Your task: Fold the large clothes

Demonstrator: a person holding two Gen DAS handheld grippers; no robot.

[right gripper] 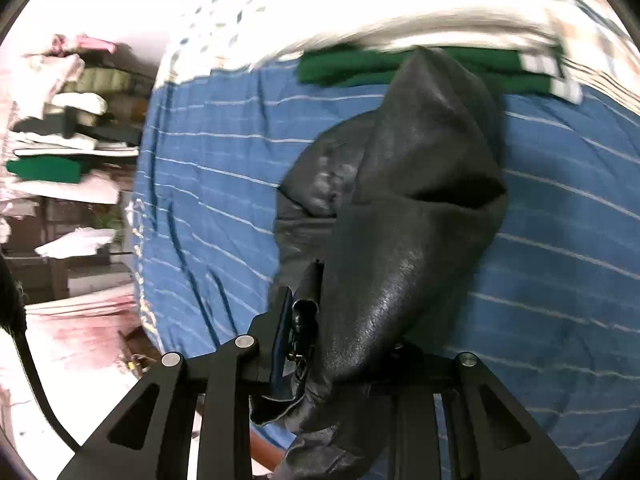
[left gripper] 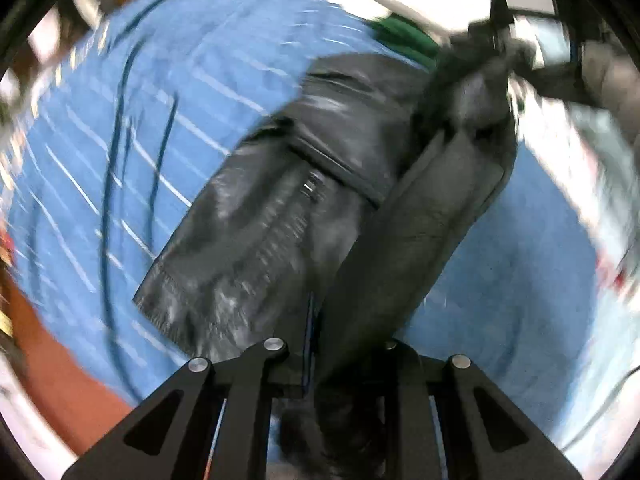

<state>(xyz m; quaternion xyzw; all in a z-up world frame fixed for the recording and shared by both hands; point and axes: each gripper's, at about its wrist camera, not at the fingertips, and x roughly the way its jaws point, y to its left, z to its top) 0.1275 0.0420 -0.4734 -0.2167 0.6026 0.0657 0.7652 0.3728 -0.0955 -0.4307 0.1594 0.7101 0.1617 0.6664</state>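
Both grippers up off the bed, each w/ a bite of the black leather jacket (left gripper: 304,208). Left gripper (left gripper: 316,360): jaws pinched on a long dark strip of the jacket, prob. a sleeve or front edge, which runs up and away toward the right gripper (left gripper: 532,40), seen blurred at top right of the left view. Right gripper (right gripper: 316,320): jaws closed on a zipper edge, leather bunched and draped over its right finger side.

Jacket half lifted; lower body w/ ribbed hem lies on the blue striped bedspread (right gripper: 208,184). Folded green garment (right gripper: 360,68) sits just beyond it, near the far edge of the bed. Shelves w/ stacked clothes (right gripper: 60,128) off to one side.

Heavy motion blur, so mid-swing, I'd judge: carrying one side over to fold.

To do it well:
- Keep both grips level, fabric taut btwn them, else leather sags and creases crooked.
- Leather is stiff and slick, so lay down slow, don't fling.
- Land the edge on the jacket's own body, clear of green garment.
- Watch right grip: bunched leather may slip.
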